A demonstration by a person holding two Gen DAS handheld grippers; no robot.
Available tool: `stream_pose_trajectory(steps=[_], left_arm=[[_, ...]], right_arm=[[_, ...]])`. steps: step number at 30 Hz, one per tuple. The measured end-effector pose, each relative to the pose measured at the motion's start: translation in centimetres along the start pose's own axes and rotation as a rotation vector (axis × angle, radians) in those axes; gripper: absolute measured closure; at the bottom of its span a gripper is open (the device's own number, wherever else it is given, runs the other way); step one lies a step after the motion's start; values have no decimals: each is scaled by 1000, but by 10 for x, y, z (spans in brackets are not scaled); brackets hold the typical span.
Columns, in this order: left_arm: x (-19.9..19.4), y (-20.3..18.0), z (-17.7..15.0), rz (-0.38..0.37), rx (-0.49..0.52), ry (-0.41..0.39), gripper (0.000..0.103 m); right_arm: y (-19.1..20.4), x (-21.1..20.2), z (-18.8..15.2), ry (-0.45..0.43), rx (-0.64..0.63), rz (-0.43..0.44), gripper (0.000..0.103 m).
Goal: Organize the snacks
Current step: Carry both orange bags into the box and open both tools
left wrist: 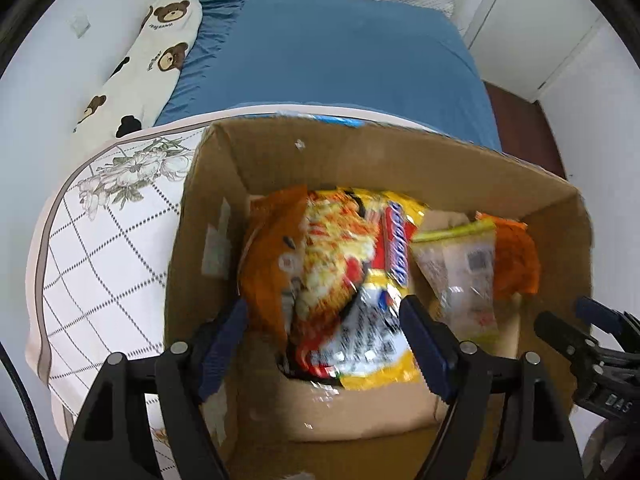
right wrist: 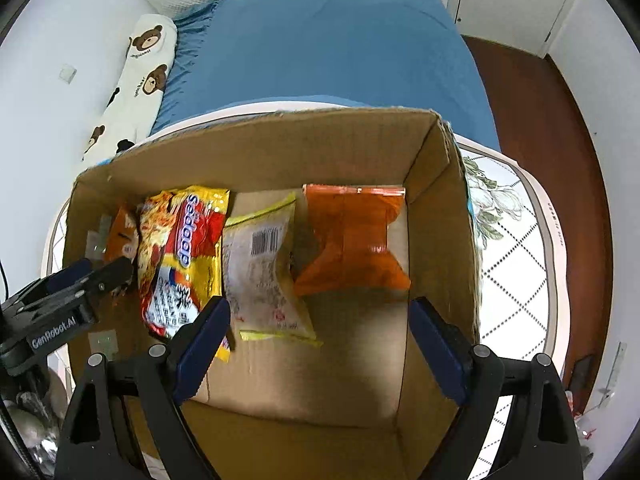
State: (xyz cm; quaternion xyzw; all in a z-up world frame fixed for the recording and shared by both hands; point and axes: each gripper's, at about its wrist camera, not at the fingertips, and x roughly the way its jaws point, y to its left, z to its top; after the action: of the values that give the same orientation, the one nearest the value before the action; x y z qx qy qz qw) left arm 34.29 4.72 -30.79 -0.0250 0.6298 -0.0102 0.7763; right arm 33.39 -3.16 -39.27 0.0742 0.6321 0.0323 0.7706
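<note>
My left claw (left wrist: 324, 316) spread over the yellow noodle packet (right wrist: 180, 256), right claw (right wrist: 320, 320) spread, cardboard box (right wrist: 436, 240), blue bed (right wrist: 328, 40), bear pillow (left wrist: 156, 52)

"Sedaap" on the yellow noodle packet (right wrist: 182, 256); "GenRobot.AI" on the left tool (right wrist: 52, 334).

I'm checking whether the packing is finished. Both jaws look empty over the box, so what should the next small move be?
Probably lift the left gripper up out of the cardboard box. Its jaws stand open around nothing, just above the yellow noodle packet, which already lies on the box floor beside the clear packet and the orange bag. The right gripper is open too.
</note>
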Motion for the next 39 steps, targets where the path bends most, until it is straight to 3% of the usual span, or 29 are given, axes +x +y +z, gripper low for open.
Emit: stream_pose_trajectory(steps=[6, 16, 26, 31, 35, 36, 37, 39], left_arm=[[-29, -2, -28, -11, 20, -60, 26], [-99, -12, -72, -15, 71, -224, 26], [-150, -13, -112, -49, 70, -319, 26], [-153, -1, -136, -34, 60, -309, 26], [-125, 21, -164, 23, 55, -238, 26], [-114, 27, -171, 35, 56, -205, 26], [-102, 32, -179, 47, 60, -169, 26], [-75, 44, -196, 59, 75, -82, 26]], right_arm=[[6, -22, -34, -63, -19, -13, 10], [15, -79, -83, -203, -35, 4, 10], [23, -139, -132, -315, -35, 39, 10], [21, -143, -164, -293, -6, 93, 10], [11, -118, -189, -226, 46, 131, 12], [7, -107, -197, -195, 68, 145, 20], [4, -98, -201, -171, 80, 158, 37], [-4, -75, -211, -102, 114, 185, 50]])
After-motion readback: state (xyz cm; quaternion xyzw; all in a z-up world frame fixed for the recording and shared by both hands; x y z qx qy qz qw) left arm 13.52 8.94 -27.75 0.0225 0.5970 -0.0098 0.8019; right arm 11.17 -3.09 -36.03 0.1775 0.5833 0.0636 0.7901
